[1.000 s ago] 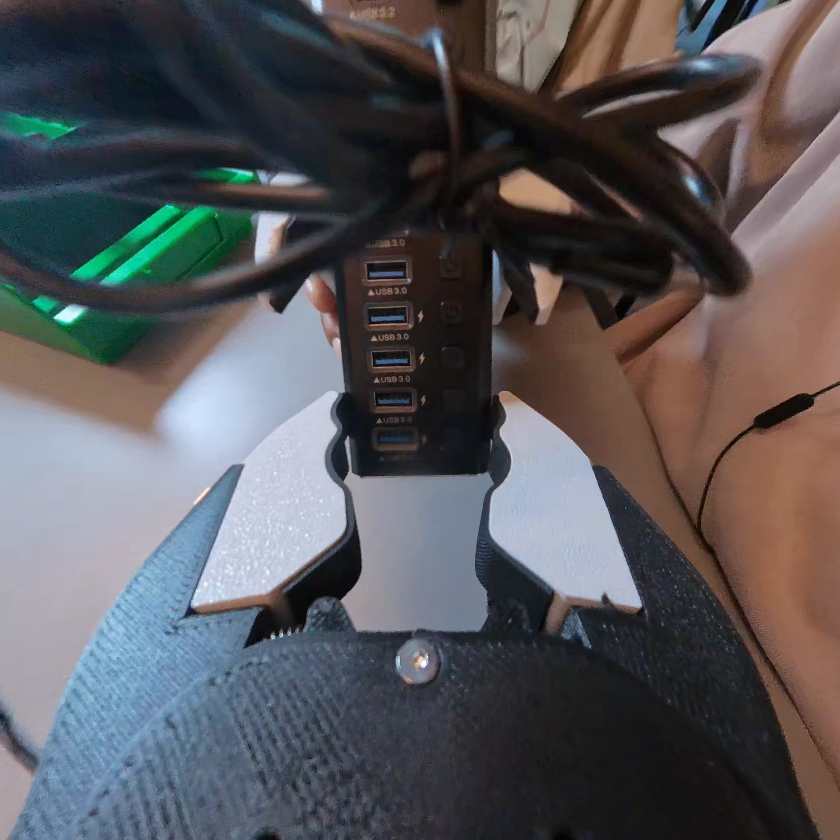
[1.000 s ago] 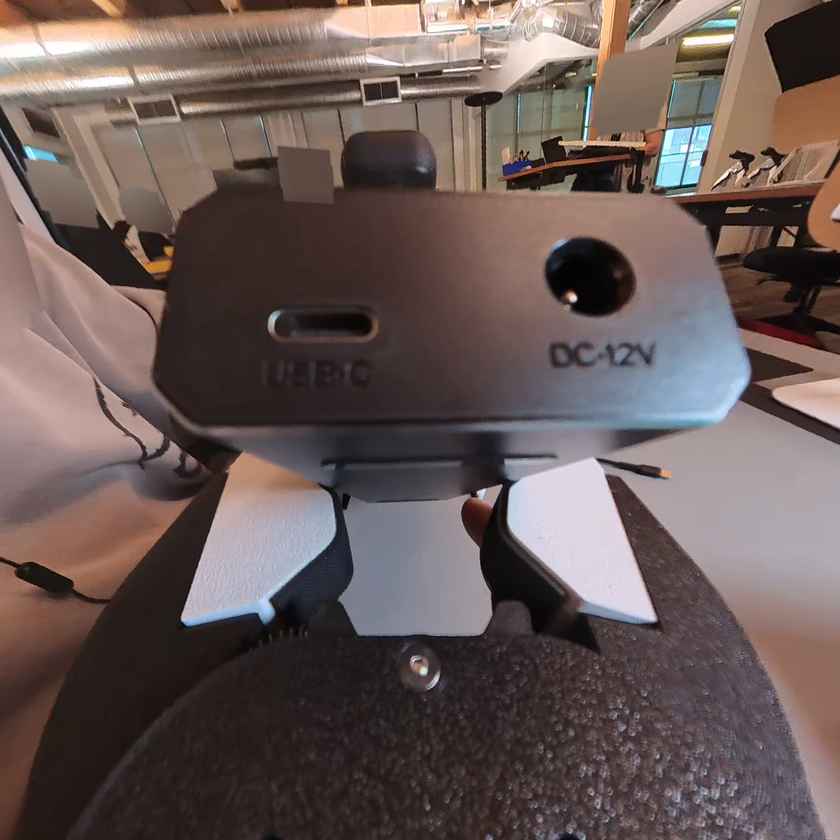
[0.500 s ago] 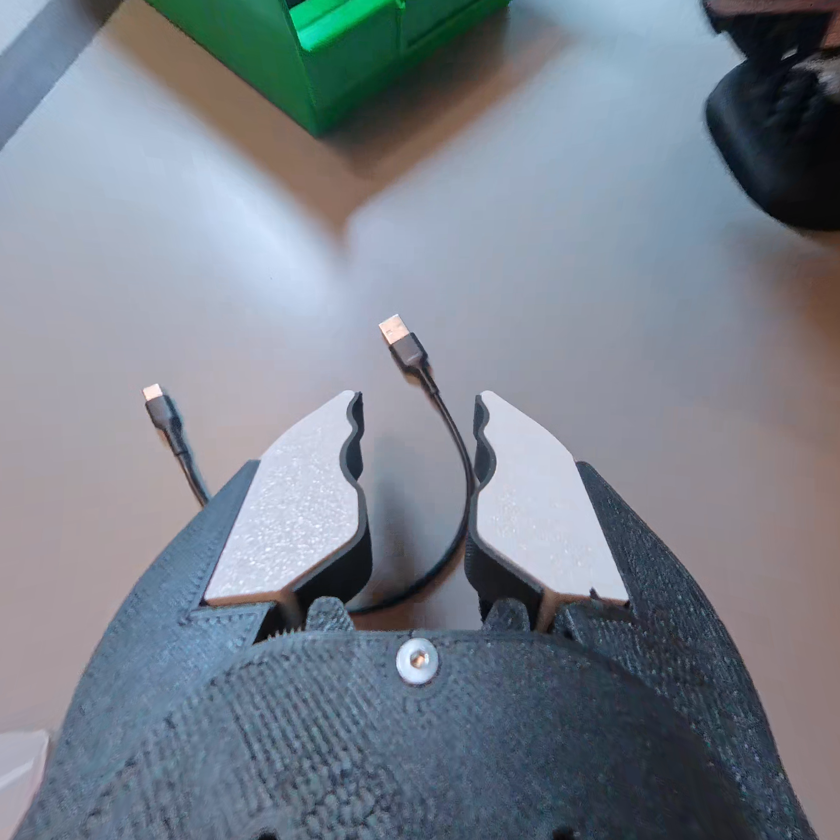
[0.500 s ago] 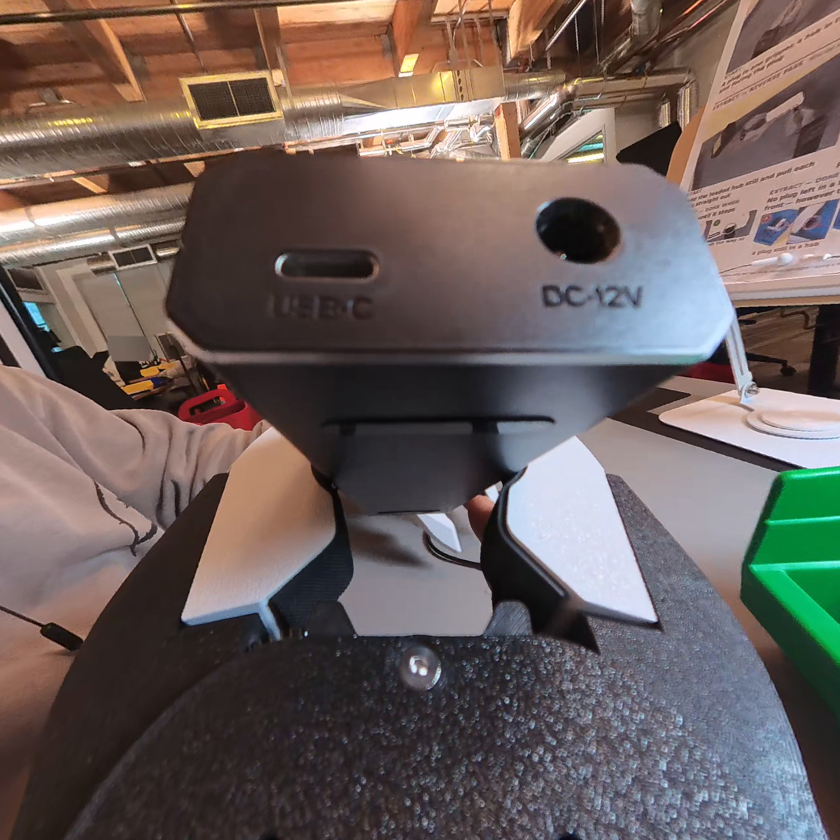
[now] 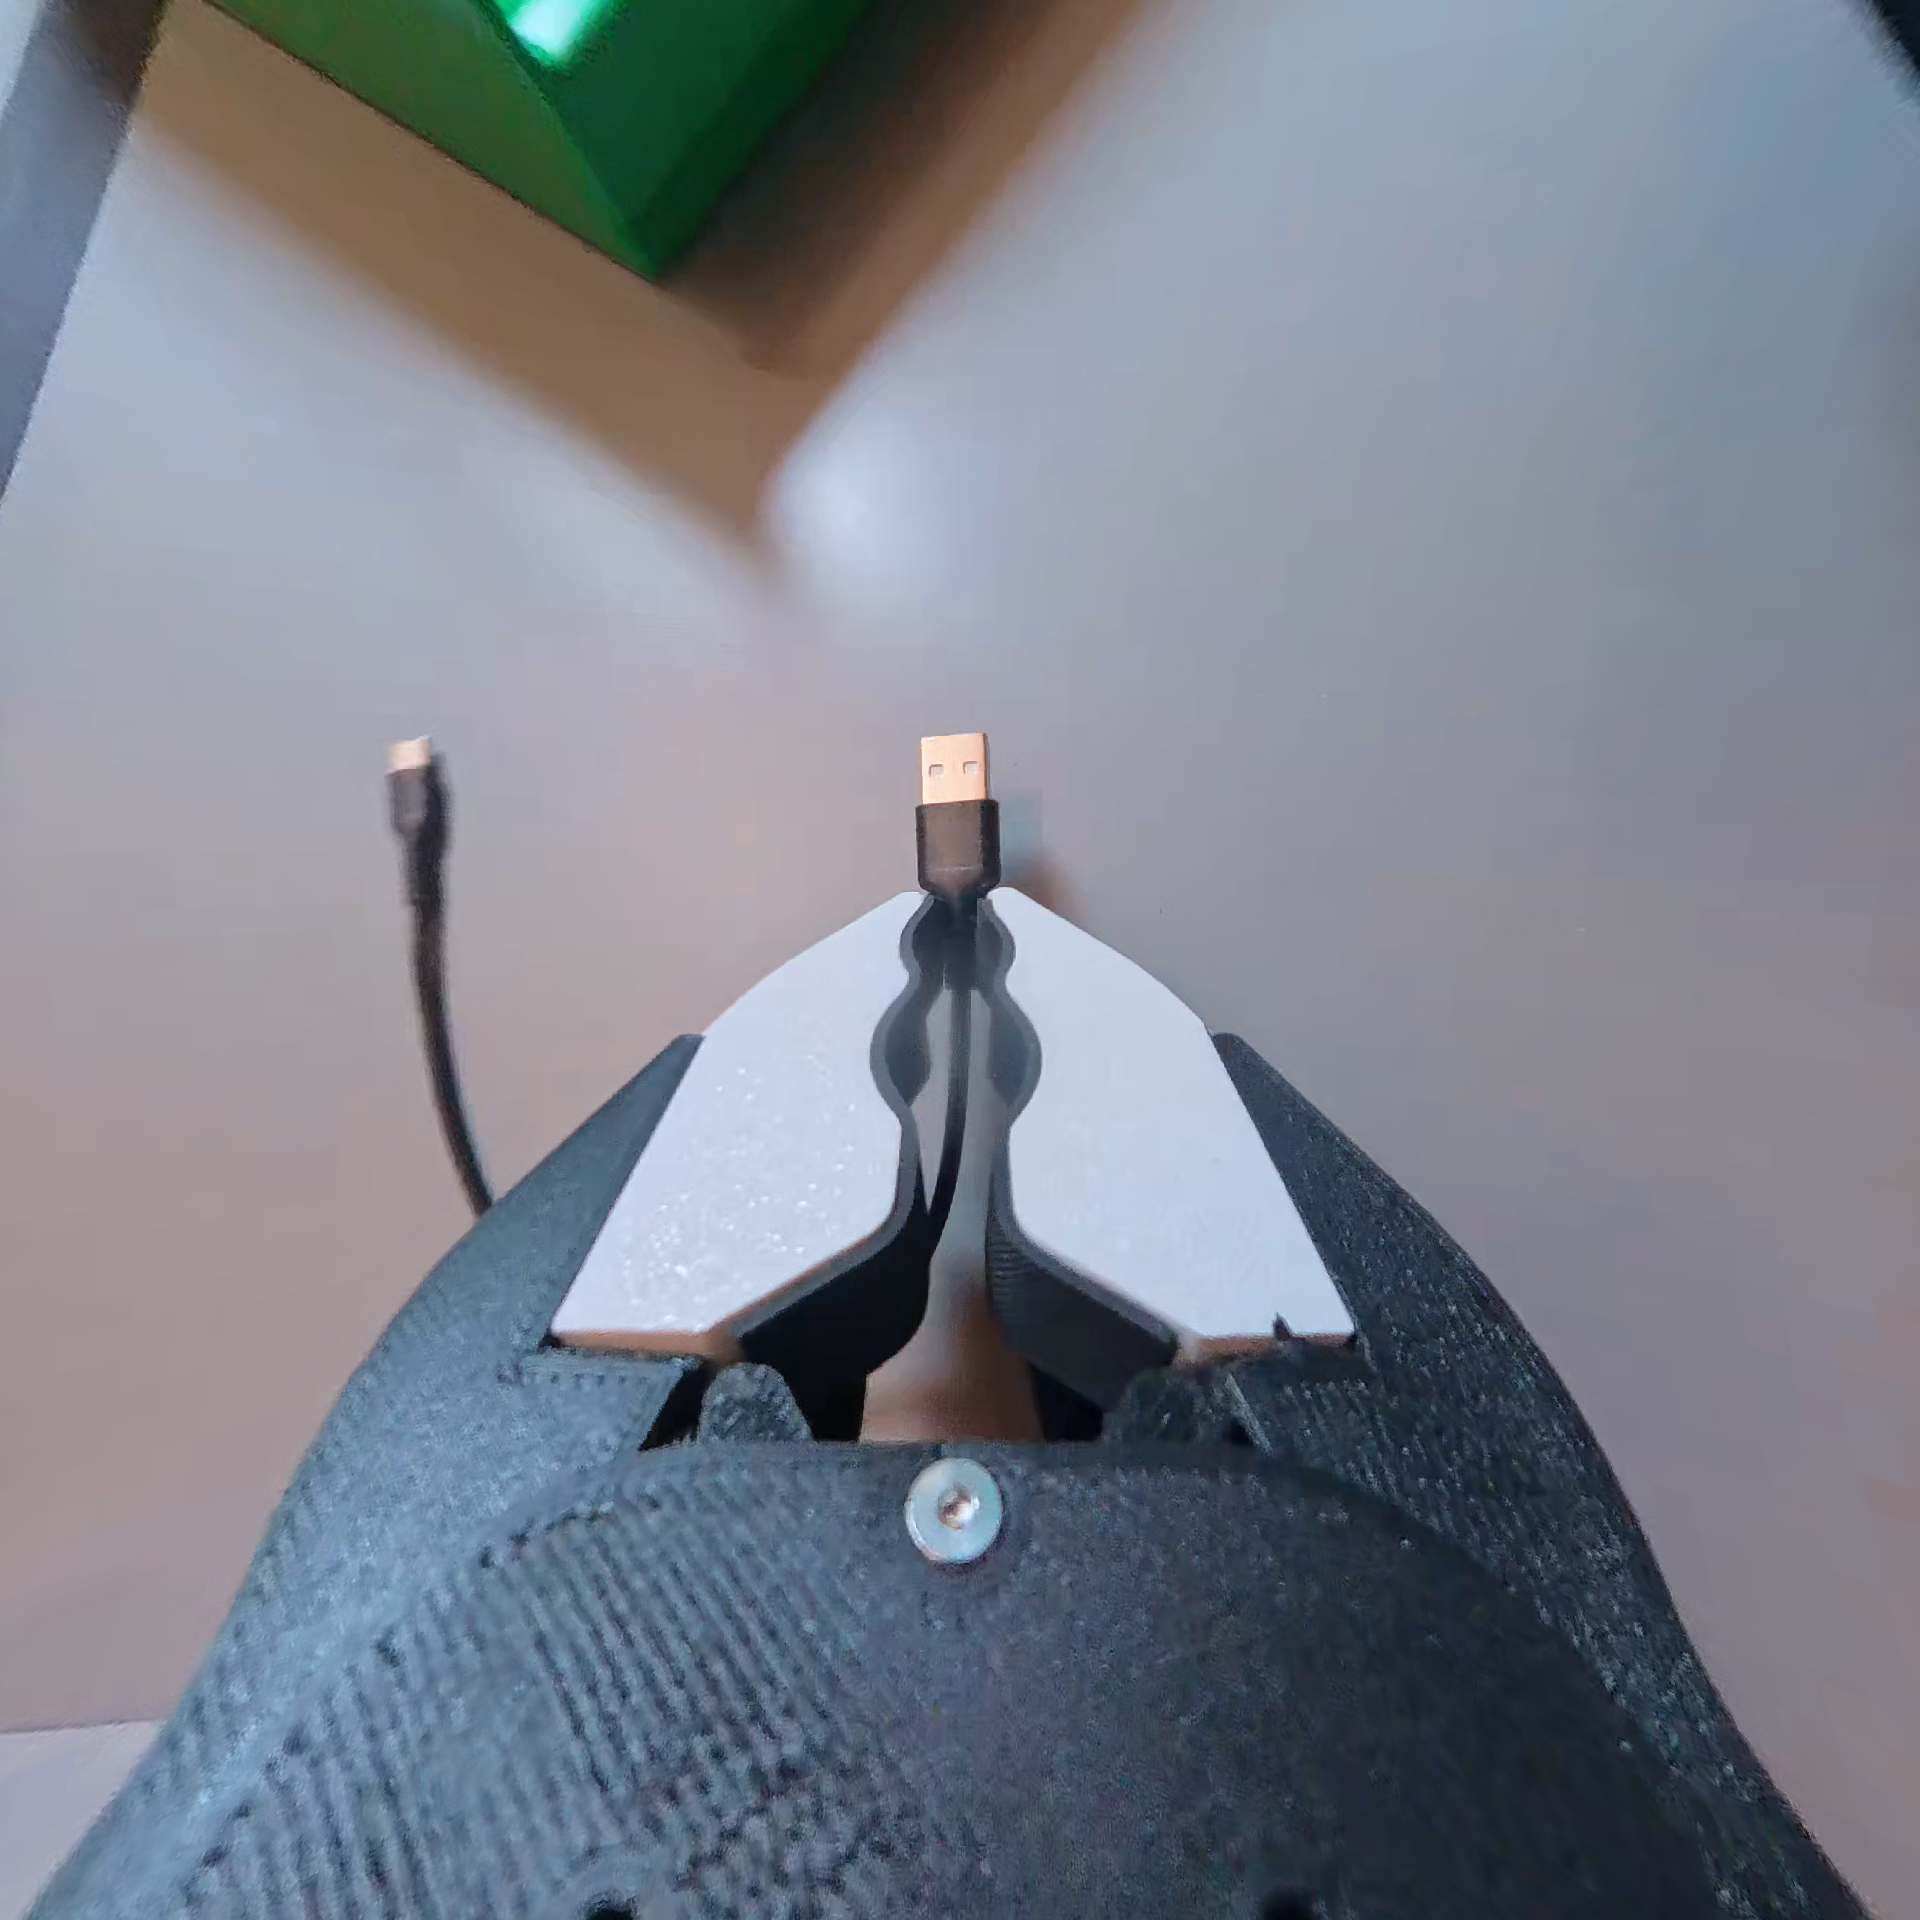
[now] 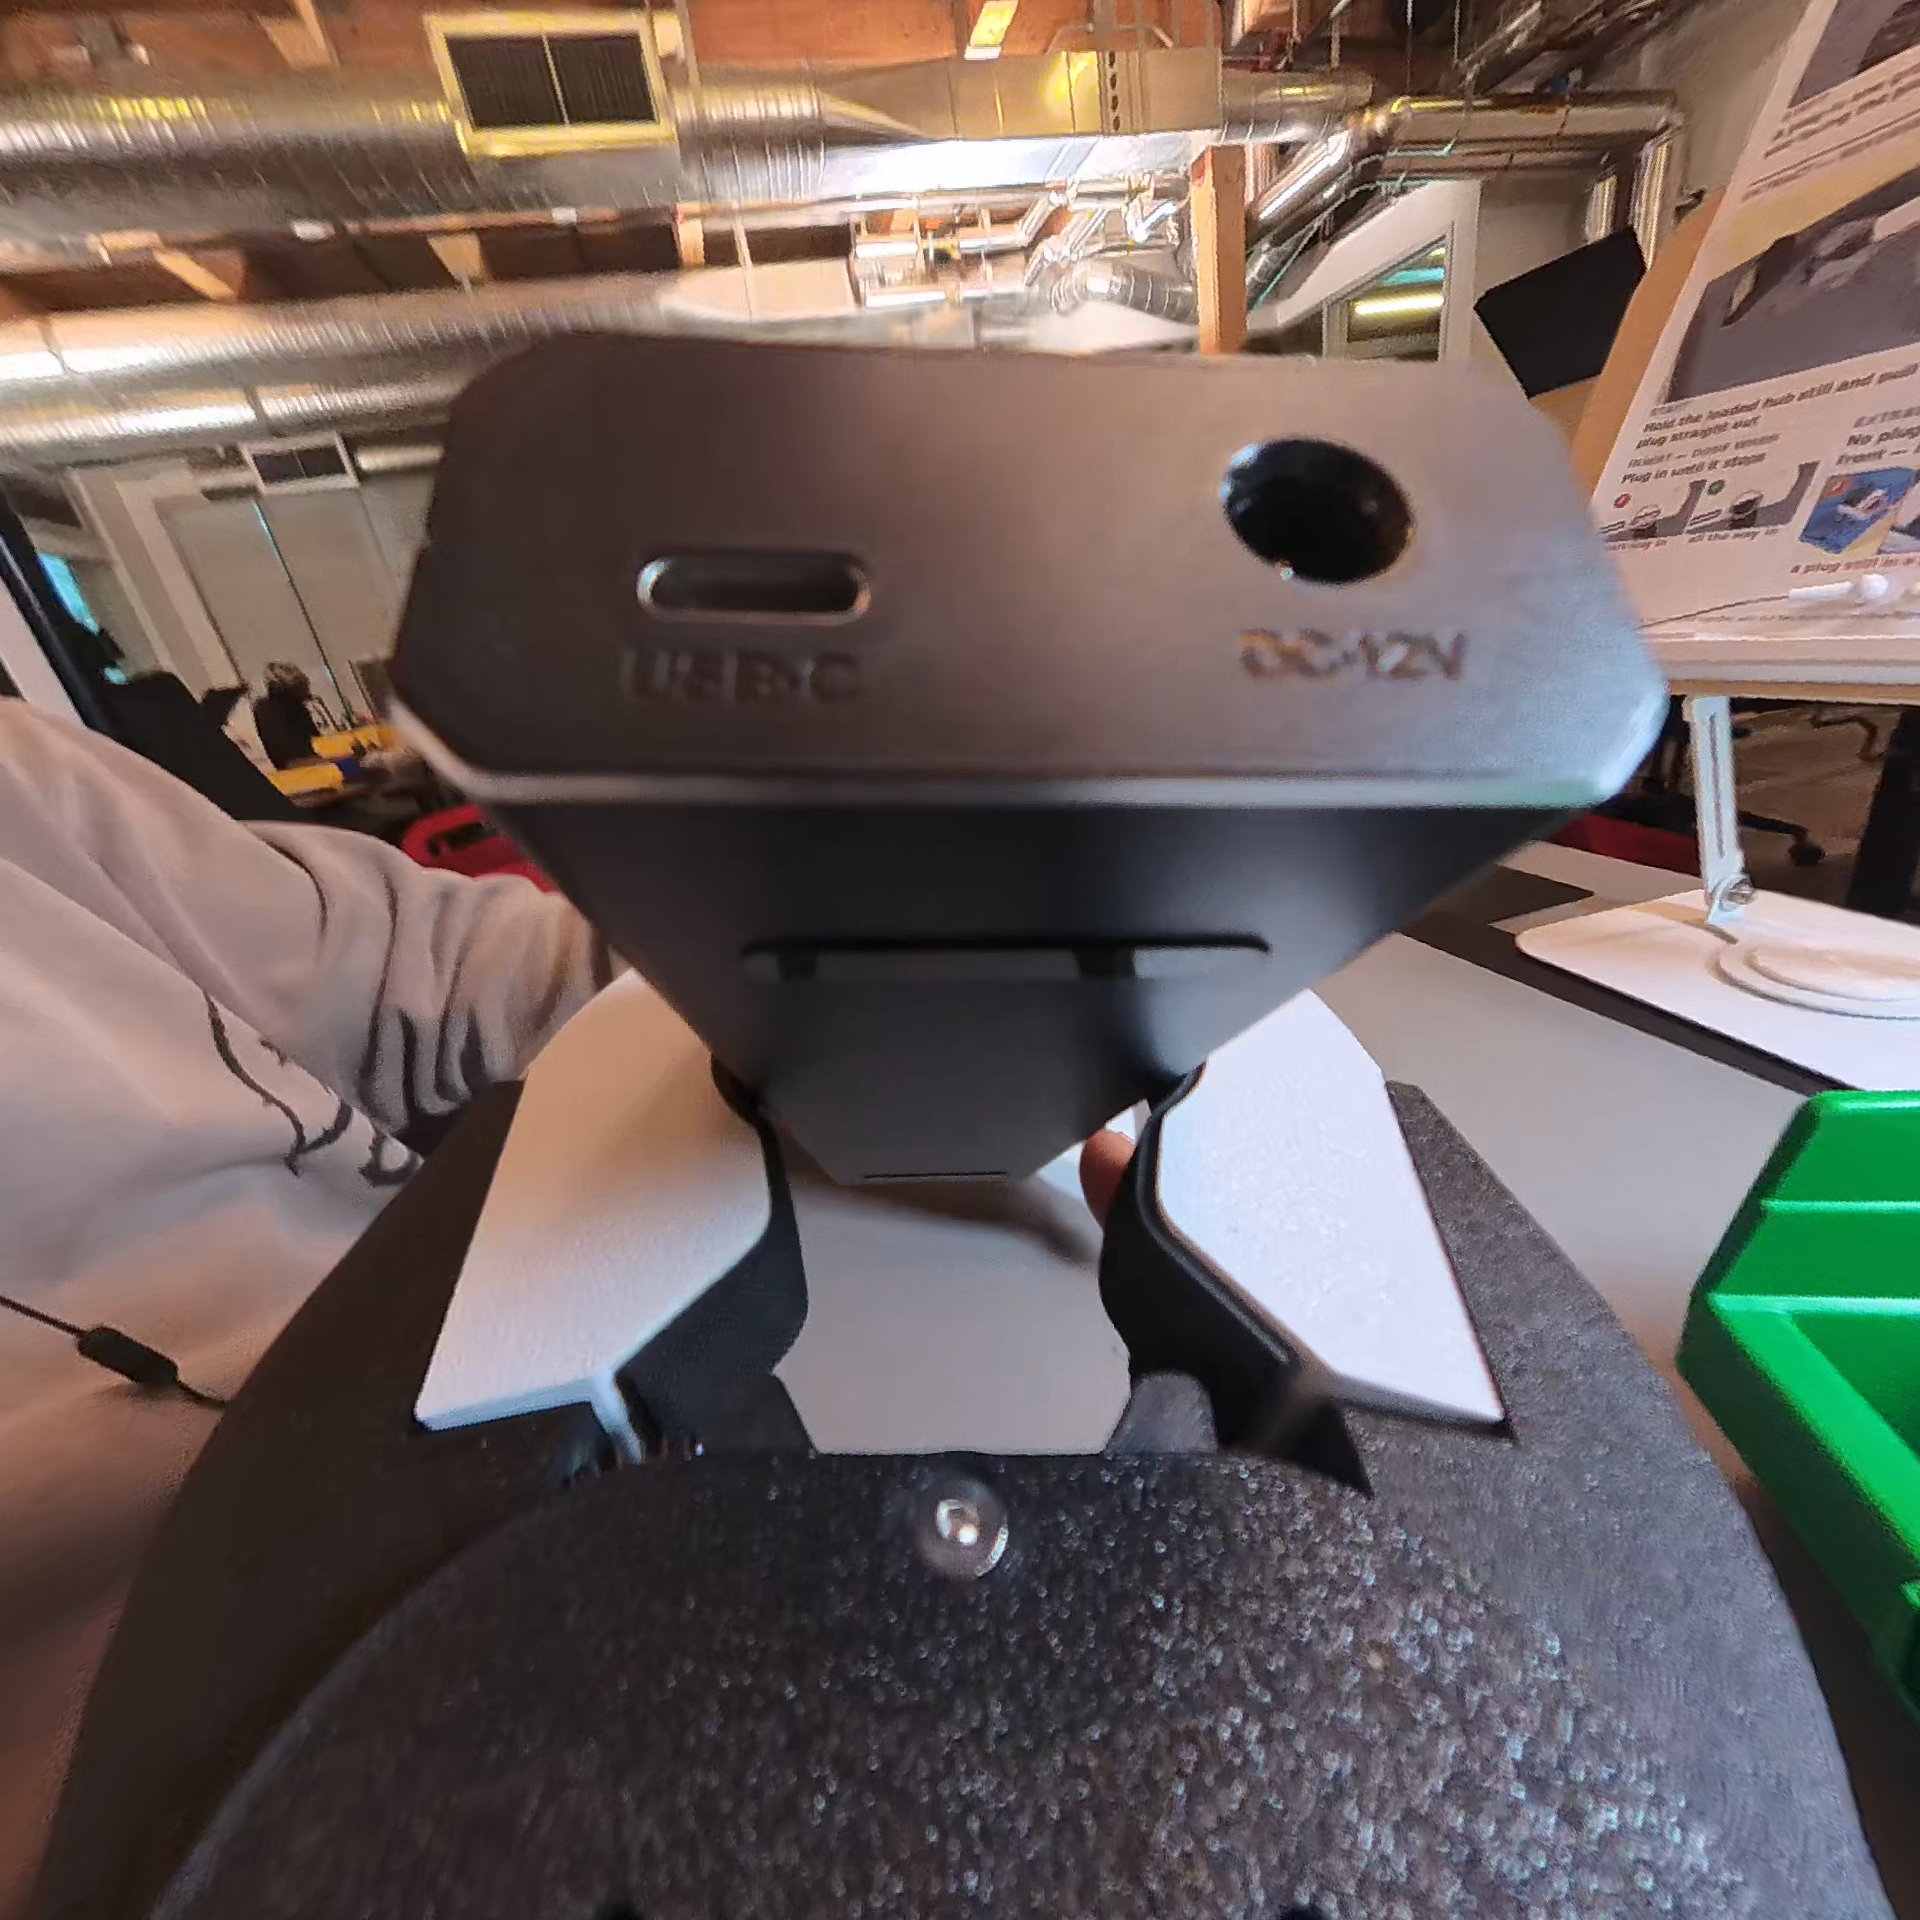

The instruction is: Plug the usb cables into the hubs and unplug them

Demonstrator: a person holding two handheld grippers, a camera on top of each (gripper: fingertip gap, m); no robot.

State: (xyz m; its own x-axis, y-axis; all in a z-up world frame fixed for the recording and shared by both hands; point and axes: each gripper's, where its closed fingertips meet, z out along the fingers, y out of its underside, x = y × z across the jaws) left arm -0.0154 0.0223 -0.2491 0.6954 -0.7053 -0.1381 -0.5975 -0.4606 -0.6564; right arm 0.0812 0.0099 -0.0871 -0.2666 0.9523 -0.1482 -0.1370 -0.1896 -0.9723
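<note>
— Two claws, two quite different pictures. What has my left one got?

— Your left claw (image 5: 956, 914) is pinched nearly closed on the black usb cable (image 5: 954, 831), just behind its plug. The metal plug sticks out past the tips, and the cord runs back between the white fingers (image 5: 769, 1132). Only that view shows a second cable end (image 5: 414, 790), lying off to the left on the grey desk (image 5: 1351, 675), apart from the claw. A green bin (image 5: 540, 94) sits at the far edge.

— And my right?

— Your right claw (image 6: 940, 1117) is partly open, its tips clamped on the narrow lower end of the dark hub (image 6: 997, 623). I see the hub's end face with an oval port and a round socket, both empty. Only this view shows it; the left view shows no hub.

— Anything around it?

— A pale sleeve (image 6: 208, 987) at left, a green tray (image 6: 1829, 1330) at right on the desk, a printed sheet (image 6: 1787, 364) on a white stand behind, and ducts overhead.
</note>
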